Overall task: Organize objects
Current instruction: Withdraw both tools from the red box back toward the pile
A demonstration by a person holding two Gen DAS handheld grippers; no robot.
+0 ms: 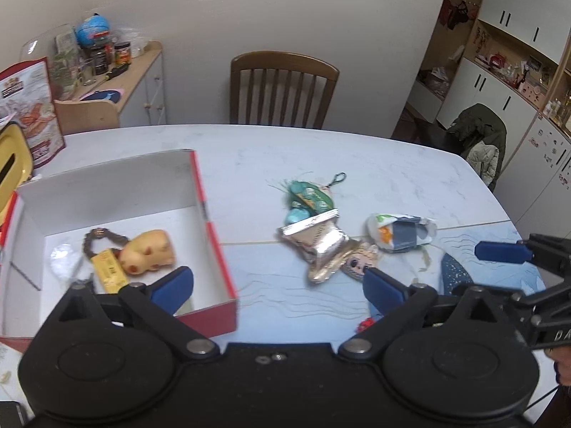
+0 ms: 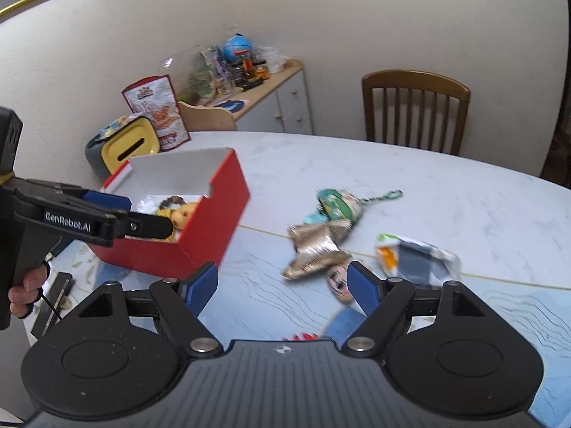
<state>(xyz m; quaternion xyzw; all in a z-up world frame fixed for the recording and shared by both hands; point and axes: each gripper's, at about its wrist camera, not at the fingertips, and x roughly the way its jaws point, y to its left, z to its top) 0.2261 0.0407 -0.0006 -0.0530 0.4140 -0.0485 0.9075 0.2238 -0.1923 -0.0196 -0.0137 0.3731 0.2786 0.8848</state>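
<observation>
Gaping wide, left tool [image 1: 278, 287] and right tool [image 2: 282, 287] hold nothing.

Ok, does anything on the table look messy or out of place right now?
Yes. Only the yellow plush toy lies in the red box. A crumpled foil packet, a teal keychain charm and a torn white wrapper still lie loose, partly overlapping, on the table.

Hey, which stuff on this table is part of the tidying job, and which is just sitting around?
Part of the job:
- red box, already holding a yellow plush keychain
- teal and green charm
- silver foil packet
- cartoon-face charm
- torn white wrapper

Just lying about:
- snack bag
- yellow tissue holder
- globe on the sideboard
- wooden chair
</observation>
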